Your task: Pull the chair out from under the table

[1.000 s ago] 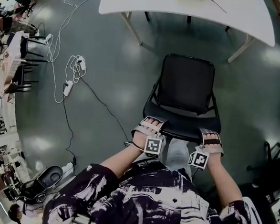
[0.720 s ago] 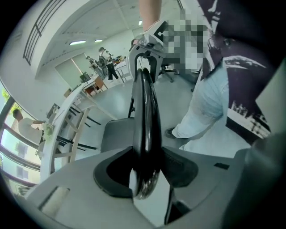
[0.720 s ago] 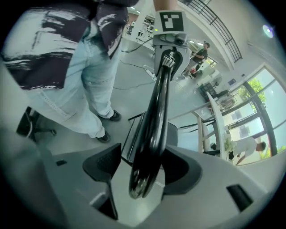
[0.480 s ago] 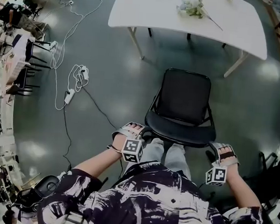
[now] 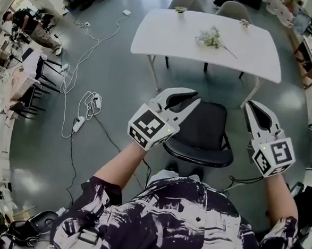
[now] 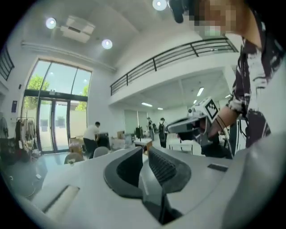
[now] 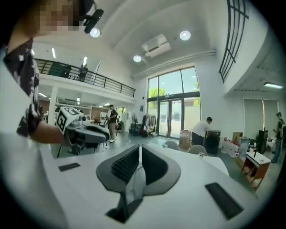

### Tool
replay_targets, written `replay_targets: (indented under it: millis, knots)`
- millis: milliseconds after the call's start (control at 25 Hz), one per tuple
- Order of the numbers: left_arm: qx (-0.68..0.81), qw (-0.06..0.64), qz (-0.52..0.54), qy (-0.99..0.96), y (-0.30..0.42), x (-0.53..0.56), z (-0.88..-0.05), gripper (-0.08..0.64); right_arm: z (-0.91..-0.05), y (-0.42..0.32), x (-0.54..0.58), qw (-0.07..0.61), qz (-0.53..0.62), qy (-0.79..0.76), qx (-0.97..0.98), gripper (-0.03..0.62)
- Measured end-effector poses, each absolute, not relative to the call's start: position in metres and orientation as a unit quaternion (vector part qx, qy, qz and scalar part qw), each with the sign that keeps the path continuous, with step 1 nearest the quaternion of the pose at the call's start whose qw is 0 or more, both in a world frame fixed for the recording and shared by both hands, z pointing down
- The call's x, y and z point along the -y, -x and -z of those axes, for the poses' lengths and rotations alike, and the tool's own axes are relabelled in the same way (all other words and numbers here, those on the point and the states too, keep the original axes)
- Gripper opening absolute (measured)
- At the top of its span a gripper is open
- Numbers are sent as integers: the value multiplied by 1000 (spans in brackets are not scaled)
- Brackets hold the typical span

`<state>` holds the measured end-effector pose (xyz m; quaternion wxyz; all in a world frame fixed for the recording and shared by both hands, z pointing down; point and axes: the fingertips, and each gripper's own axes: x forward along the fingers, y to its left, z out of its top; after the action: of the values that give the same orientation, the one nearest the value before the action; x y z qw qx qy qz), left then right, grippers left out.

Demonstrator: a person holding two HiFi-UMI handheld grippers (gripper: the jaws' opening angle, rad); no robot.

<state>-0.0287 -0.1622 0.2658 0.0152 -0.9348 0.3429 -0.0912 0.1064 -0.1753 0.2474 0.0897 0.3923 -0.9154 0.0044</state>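
Open floor [image 5: 128, 82] lies around the chair [image 5: 204, 131], which stands clear of the table [image 5: 162, 36] at its near edge. The left gripper [image 5: 194, 101] and right gripper [image 5: 251, 106] have just been closing and are clenched on nothing. The chair sits below, between them.

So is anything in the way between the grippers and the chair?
Nothing visible. The left gripper and right gripper hang in the air above the chair, which stands clear of the table. Their fingers have just closed, with nothing between them.
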Motion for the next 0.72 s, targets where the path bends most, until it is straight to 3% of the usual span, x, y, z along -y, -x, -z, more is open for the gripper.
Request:
replay_targets:
  millis: [280,720]
  knots:
    - [-351,55,18,935,10,181,-186,25,-176,-91,198,21,20,-425,905,6]
    - [-400,37,11,916,11,218,-218,6,-218,-105,221,30,7,-480,877,2]
